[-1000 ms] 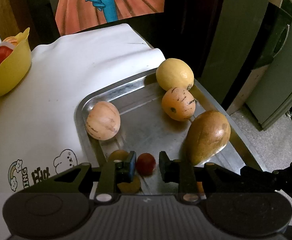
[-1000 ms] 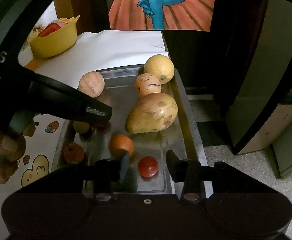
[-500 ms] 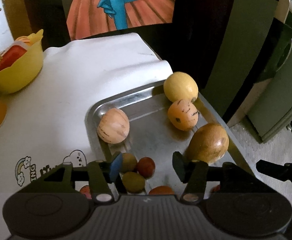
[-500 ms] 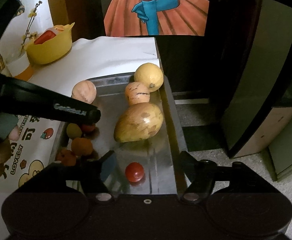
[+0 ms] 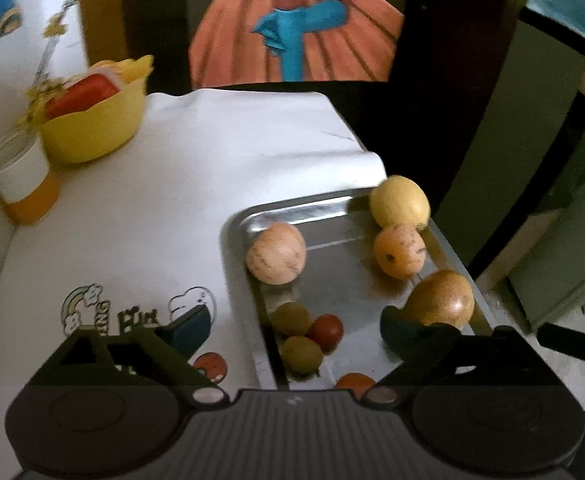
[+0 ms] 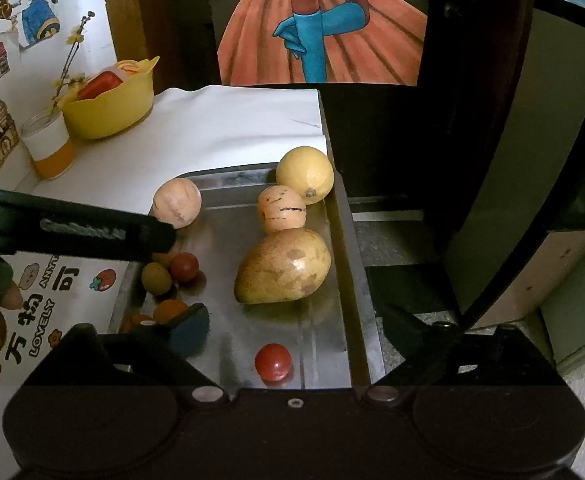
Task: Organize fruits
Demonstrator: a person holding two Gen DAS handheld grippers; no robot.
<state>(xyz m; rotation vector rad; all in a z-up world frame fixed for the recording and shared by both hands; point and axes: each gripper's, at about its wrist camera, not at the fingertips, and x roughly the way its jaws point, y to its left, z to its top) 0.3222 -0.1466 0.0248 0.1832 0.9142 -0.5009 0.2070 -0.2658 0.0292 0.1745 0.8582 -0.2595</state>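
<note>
Metal tray point(image 6: 344, 240) at desk's right edge holds all the fruit. Left gripper point(image 5: 292, 326) jaws wide apart, empty, above the small green and red fruits point(image 5: 324, 330) by the tray's left wall. Right gripper point(image 6: 292, 332) jaws also apart, empty. Only the right view shows the lone red tomato point(image 6: 273, 361) at the tray's near end, and the mango point(image 6: 282, 266) whole.

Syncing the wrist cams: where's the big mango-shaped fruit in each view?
Left wrist: mango-shaped fruit at lower right, on the metal tray, behind the right finger.
Right wrist: mango-shaped fruit at centre, mid-tray.
Shared landmark: the striped orange fruit just beyond it.
</note>
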